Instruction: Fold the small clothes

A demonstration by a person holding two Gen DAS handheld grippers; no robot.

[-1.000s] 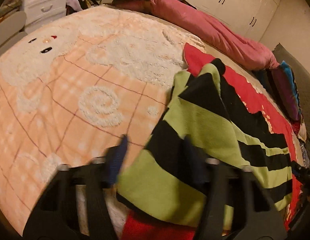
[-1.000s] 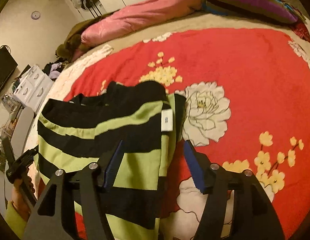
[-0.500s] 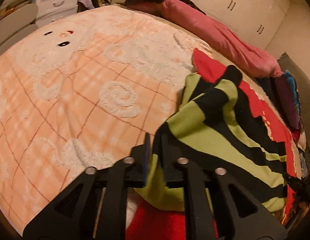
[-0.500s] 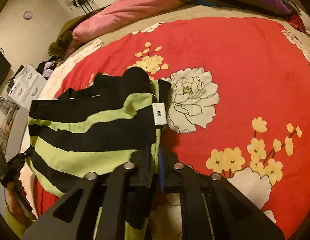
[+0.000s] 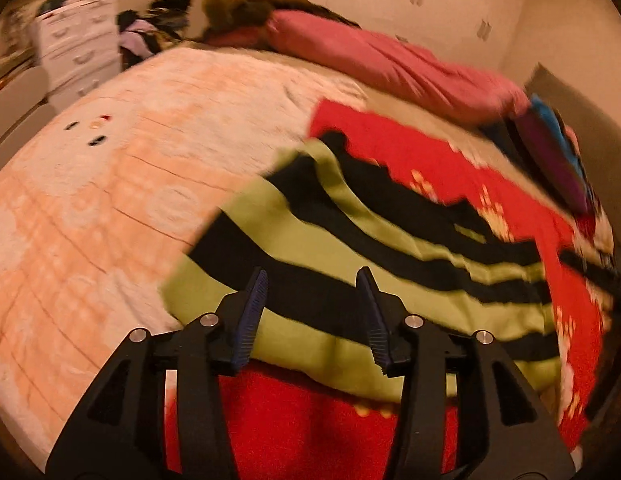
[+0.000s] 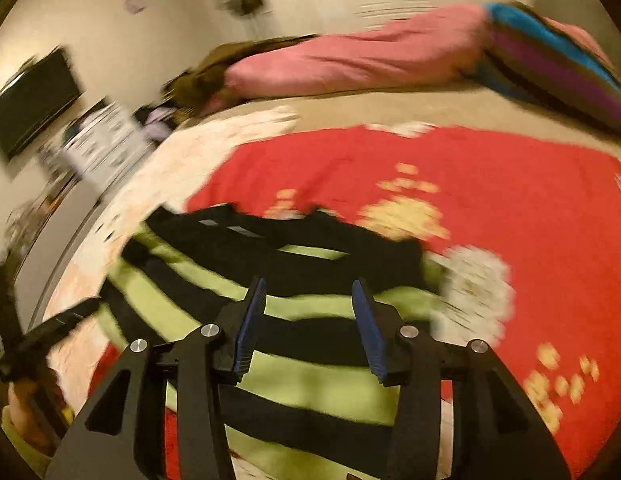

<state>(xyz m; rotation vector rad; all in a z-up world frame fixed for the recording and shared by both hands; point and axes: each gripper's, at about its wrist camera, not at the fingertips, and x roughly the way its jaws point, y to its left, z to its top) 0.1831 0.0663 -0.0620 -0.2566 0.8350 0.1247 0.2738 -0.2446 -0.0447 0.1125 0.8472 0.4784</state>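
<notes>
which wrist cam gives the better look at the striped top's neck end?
Right wrist. The green-and-black striped top lies square ahead of the right gripper, its black neck end facing the camera, though blurred. The left wrist view shows the garment obliquely from its side edge; the far end is foreshortened and smeared there.

The bed (image 6: 390,110) carried a peach blanket (image 5: 110,184) beside a red flowered blanket (image 6: 490,200). A green-and-black striped garment (image 5: 350,248) lay across both, seemingly folded. A pink quilt (image 5: 390,68) and striped pillow (image 6: 558,60) lay farther back.
</notes>
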